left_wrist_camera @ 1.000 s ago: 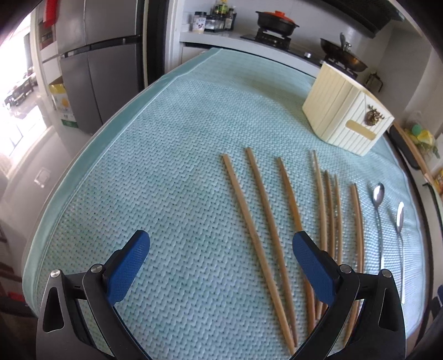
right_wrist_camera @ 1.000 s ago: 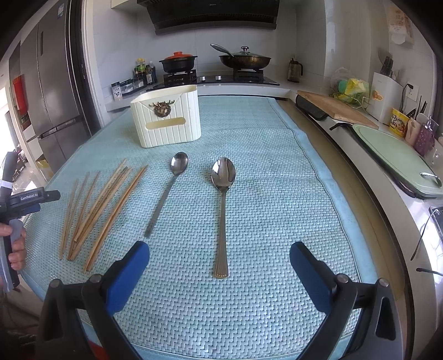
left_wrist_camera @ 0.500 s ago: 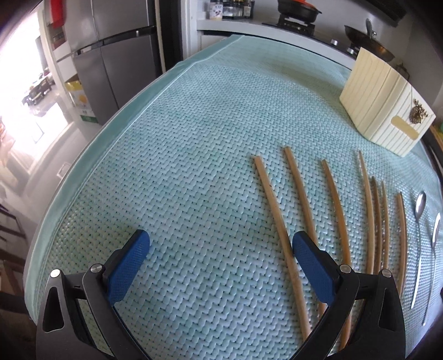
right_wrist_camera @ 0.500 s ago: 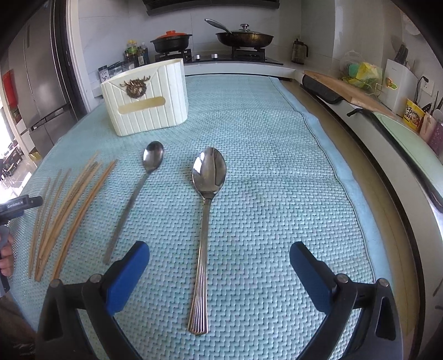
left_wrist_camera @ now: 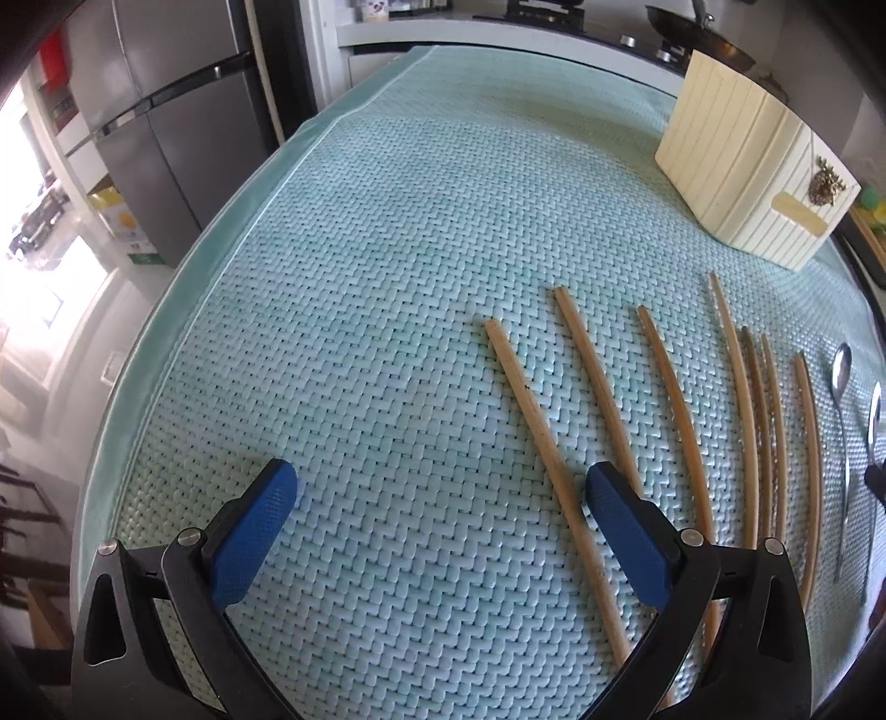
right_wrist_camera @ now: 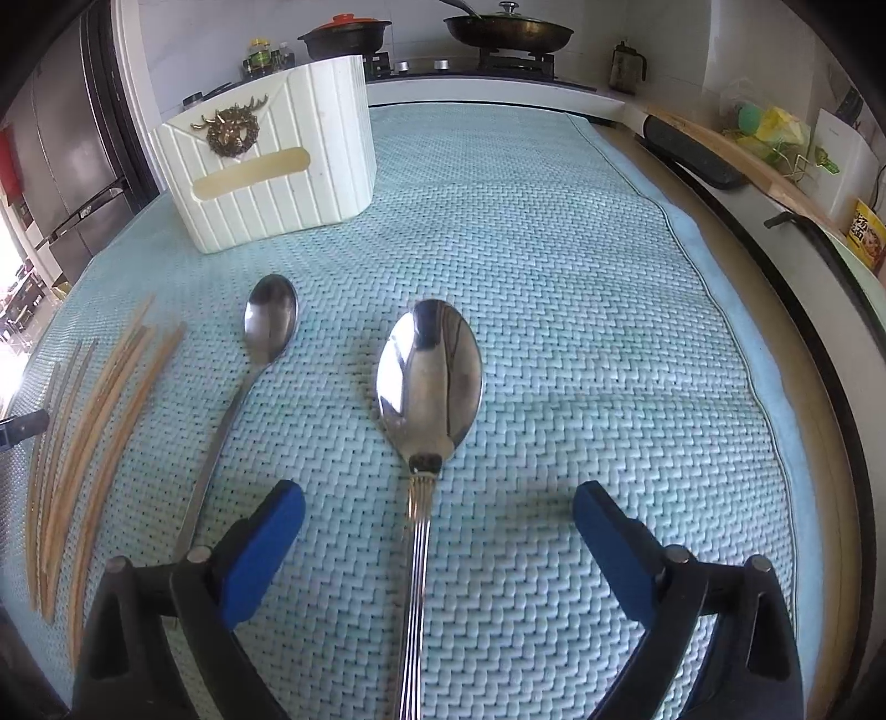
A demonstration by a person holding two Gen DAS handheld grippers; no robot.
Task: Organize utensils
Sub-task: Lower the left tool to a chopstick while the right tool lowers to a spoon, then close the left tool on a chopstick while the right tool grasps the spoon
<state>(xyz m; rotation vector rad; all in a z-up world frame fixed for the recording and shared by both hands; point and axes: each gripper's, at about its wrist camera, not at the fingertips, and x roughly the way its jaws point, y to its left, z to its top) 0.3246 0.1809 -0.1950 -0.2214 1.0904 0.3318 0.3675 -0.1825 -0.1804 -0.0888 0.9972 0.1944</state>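
- The large spoon (right_wrist_camera: 429, 382) lies bowl-up on the woven teal mat (right_wrist_camera: 581, 310), its ribbed handle running back toward the camera between the right gripper's two blue pads.
- The right gripper (right_wrist_camera: 437, 531) is spread wide and holds nothing; its pads stand on either side of the handle without touching it.
- The small spoon (right_wrist_camera: 266, 332) lies just to the left of the large one, its thin handle slanting down past the left pad of that gripper.
- The wooden chopsticks (left_wrist_camera: 659, 415) lie side by side on the mat, fanned slightly; from the left wrist view the two spoons sit beyond them at the far right edge.
- The left gripper (left_wrist_camera: 440, 498) is also fully spread and empty, low over the mat; its right pad (left_wrist_camera: 626, 537) overlaps the near ends of the leftmost chopsticks in view, though whether it touches them cannot be told.
- The cream ribbed utensil holder (right_wrist_camera: 266, 160), with a brass deer-head emblem on its face, stands upright on the mat behind the spoons, well apart from them.
- Behind the mat are a stove with a wok (right_wrist_camera: 506, 27) and a black pot with red lid (right_wrist_camera: 343, 36), and a steel refrigerator (left_wrist_camera: 160, 122) to the left.
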